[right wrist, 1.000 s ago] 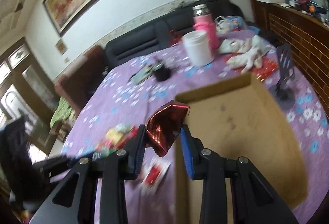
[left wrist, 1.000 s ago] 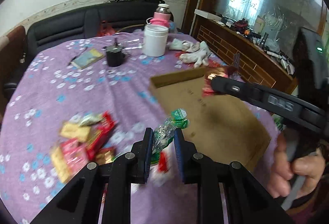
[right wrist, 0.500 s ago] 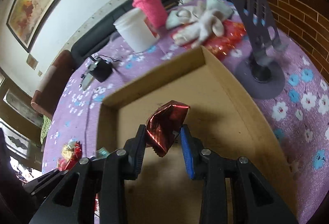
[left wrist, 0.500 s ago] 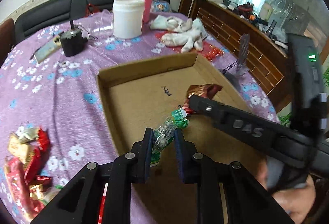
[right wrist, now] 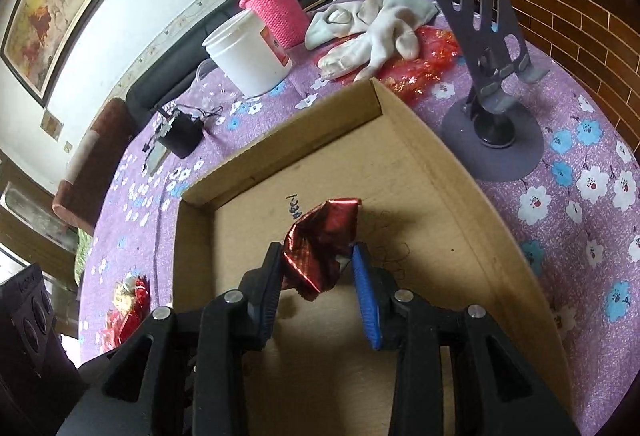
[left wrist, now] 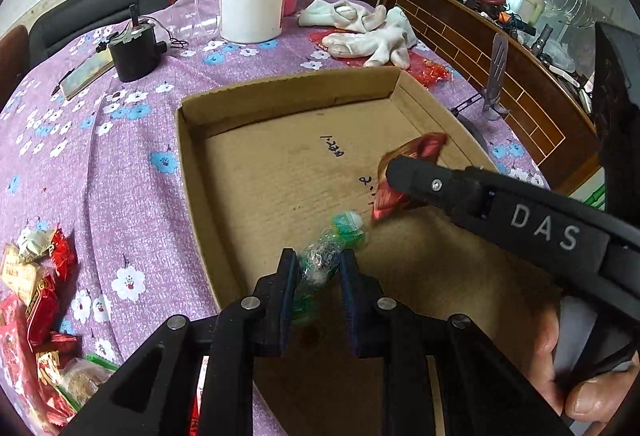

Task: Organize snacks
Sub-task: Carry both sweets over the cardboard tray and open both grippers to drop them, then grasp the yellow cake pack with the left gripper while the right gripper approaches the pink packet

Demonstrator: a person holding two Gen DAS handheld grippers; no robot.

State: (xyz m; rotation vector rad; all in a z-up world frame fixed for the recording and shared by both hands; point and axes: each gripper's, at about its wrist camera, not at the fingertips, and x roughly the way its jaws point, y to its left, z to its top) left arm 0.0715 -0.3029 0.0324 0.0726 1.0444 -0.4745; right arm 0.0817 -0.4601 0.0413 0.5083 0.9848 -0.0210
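Snacks [left wrist: 328, 252] above open box floor [left wrist: 280, 175]

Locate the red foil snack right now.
The red foil snack sits between the right tongs, over the cardboard box.

Left tool [left wrist: 316, 266]: angled steeply downward, its two black fingers [left wrist: 286, 276] nearly together; jaws have just eased slightly wider, with a green wrapper between them.

Right tool [right wrist: 318, 268]: likewise pitched downward, blue-padded fingers [right wrist: 366, 288] narrowly apart, pressing a red foil wrapper (its arm crosses the left wrist view).

Right hand [left wrist: 576, 368]: curled round the tool's handle, thumb and fingertips visible.
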